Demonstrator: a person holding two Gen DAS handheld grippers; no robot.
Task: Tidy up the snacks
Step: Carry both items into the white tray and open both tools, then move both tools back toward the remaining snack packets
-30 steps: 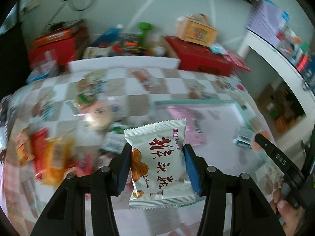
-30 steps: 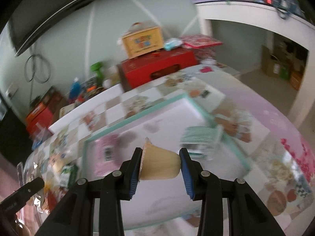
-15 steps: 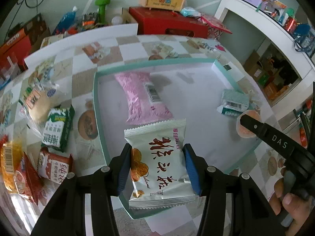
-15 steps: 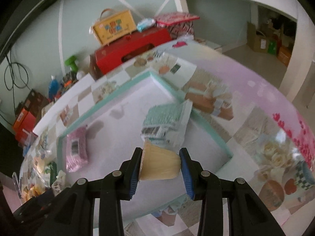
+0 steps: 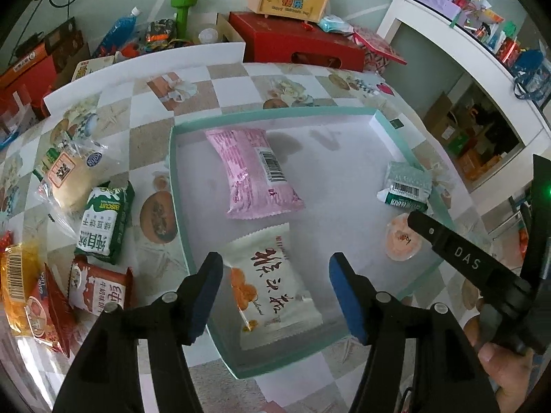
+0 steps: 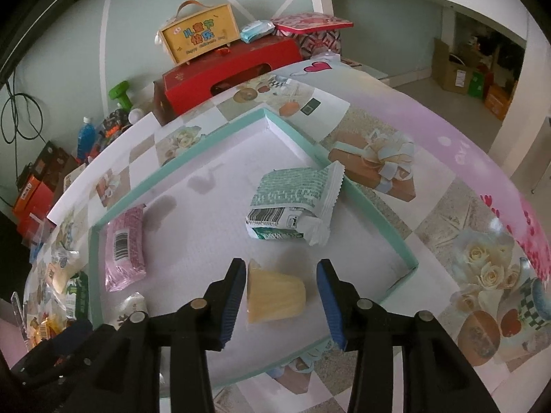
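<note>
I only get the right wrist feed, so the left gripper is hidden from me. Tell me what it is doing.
Observer: The left gripper is open. A white snack packet lies in the teal tray between its fingers, ungripped.
Operator: List what lies outside the tray on that side.
Observer: A green biscuit packet, a red-and-white packet and a clear-bagged bun are on the tablecloth.
Operator: Check my jelly cup from there.
Observer: The jelly cup shows a pinkish printed lid and sits inside the tray.
</note>
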